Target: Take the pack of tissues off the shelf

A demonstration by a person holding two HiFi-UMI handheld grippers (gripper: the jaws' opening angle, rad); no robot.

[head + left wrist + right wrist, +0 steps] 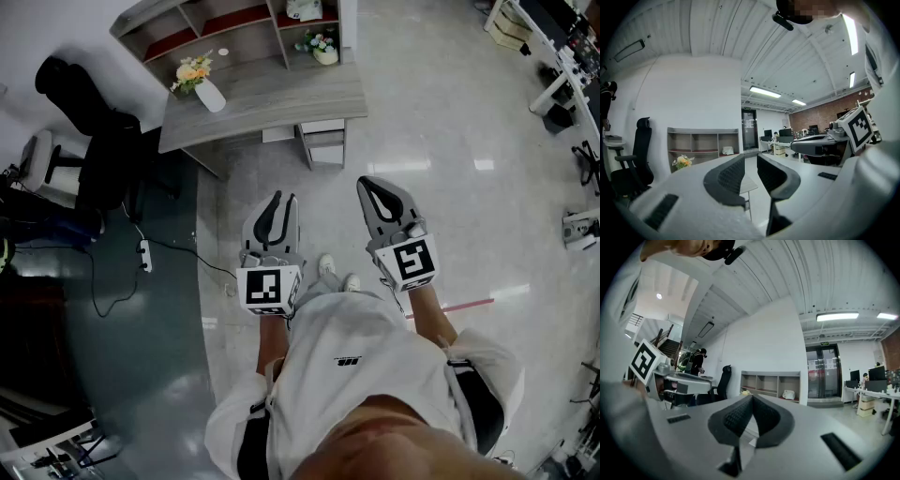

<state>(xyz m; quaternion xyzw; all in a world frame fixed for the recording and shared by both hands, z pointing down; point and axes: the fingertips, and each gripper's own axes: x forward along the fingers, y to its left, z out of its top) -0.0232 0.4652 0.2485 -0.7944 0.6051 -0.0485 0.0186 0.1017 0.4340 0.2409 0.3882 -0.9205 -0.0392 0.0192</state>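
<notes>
The pack of tissues is a pale packet in the right compartment of a grey open shelf against the far wall. It also shows small in the left gripper view and the right gripper view. Both grippers are held level at waist height, well short of the shelf. My left gripper is open, a narrow gap between its ribbed pads and nothing in it. My right gripper is shut and empty, its tips meeting.
A grey desk stands between me and the shelf, with a white vase of flowers and a small flower pot on it. A black office chair stands to the left, with cables on the floor. White desks line the right side.
</notes>
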